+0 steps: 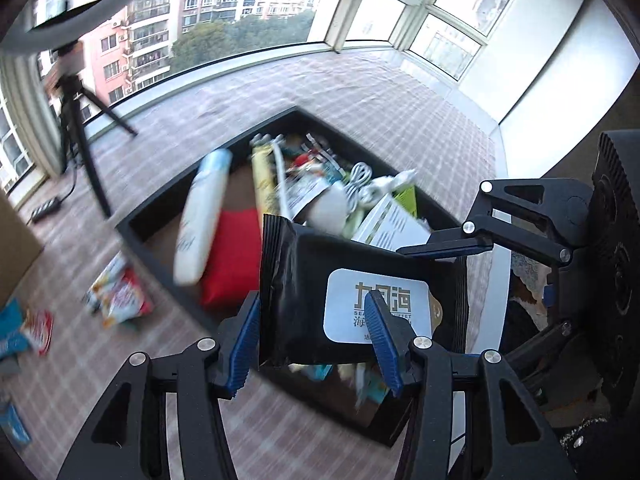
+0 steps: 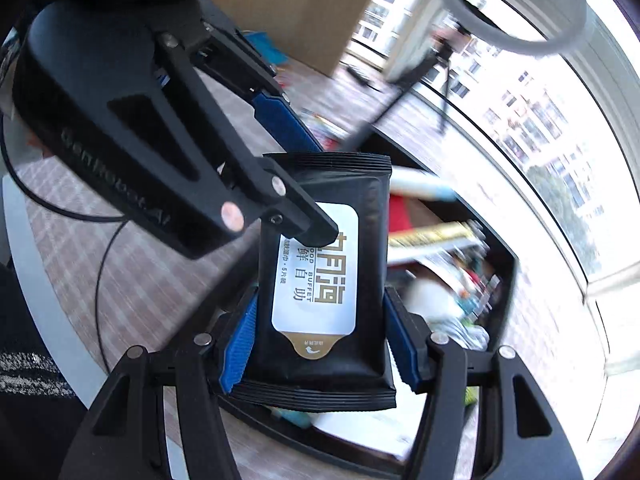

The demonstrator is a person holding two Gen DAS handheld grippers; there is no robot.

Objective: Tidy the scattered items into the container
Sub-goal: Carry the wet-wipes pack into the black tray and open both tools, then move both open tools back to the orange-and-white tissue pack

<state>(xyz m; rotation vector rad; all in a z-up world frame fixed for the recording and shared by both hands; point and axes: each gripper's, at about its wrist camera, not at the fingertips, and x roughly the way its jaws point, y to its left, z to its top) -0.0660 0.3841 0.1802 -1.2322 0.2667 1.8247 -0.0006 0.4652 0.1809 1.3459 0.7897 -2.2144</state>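
Observation:
Both grippers hold one black wet-wipe packet (image 1: 304, 280) with a white label above the black open box (image 1: 160, 236). My left gripper (image 1: 312, 312) has one blue pad at the packet's crimped end and the other on its label face. The right gripper (image 1: 460, 300) reaches in from the right onto the packet's other end. In the right wrist view the packet (image 2: 344, 188) sits lengthwise between the blue pads of my right gripper (image 2: 320, 304), which press on its long sides. There the left gripper (image 2: 320, 188) comes in from the upper left. The box (image 2: 508, 280) lies underneath.
The box holds a white bottle (image 1: 204, 216), a red pouch (image 1: 236, 256), a coiled white cable and several packets. Loose snack packets (image 1: 120, 296) lie on the checked mat to its left. A tripod (image 1: 76, 120) and a cardboard box (image 1: 12, 248) stand by the window.

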